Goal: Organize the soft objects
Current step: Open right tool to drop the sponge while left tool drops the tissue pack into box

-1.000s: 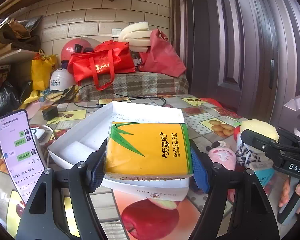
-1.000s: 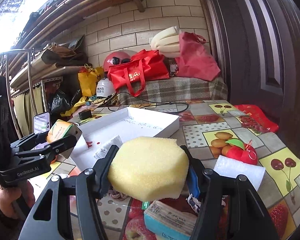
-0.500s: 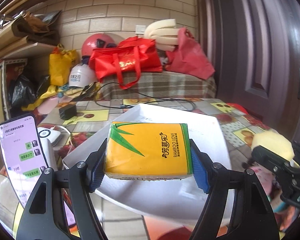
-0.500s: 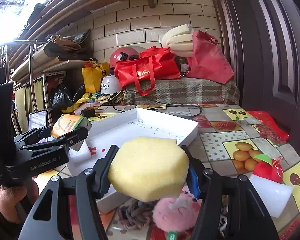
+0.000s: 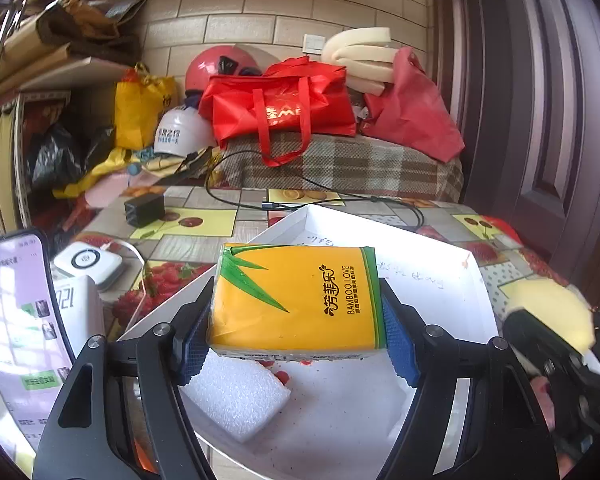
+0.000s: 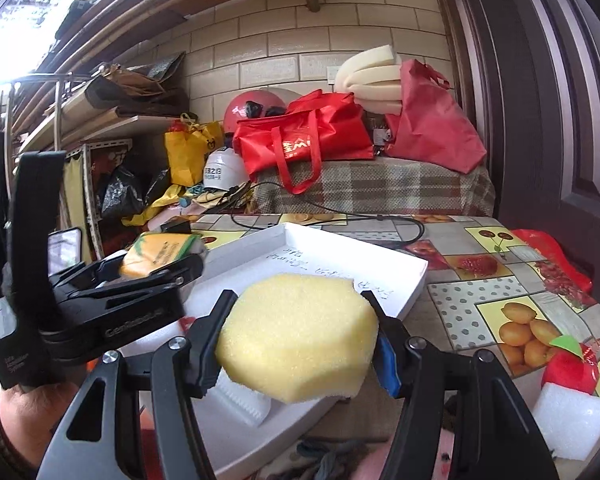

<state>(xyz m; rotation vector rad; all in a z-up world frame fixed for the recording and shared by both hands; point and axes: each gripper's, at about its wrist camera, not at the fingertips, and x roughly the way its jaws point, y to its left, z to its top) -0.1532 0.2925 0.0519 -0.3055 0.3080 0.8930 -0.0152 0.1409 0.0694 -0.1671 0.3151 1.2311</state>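
Two soft things are in hand at once. Nearest, the left gripper (image 5: 298, 344) has its jaws closed on the yellow tissue pack (image 5: 296, 300), held clear above the near end of the white tray (image 5: 440, 264), where a white foam block (image 5: 236, 400) already lies. Beside it, the right gripper (image 6: 300, 350) has its jaws pinched on the yellow sponge (image 6: 298, 334), which hangs over the tray's near right rim. Farther right on the tabletop sit a second white foam piece (image 6: 572, 424) and a red apple toy (image 6: 568, 368), both outside the tray. Beyond the tray a black cable (image 5: 320, 200) crosses the tabletop's far edge.

The step looks like setting both items into the tray. To do it well, lower the tissue pack onto bare floor beyond the foam block rather than on top of it, keep it level, and release only once it rests. Bring the sponge down in the open far half so the two grippers do not collide, and ease the squeeze slowly, since the sponge will likely spring back.

Compared with a second ago, both grippers have moved over the tray; the tissue pack sat short of its near rim then, and the sponge hung over the clutter in front of it.
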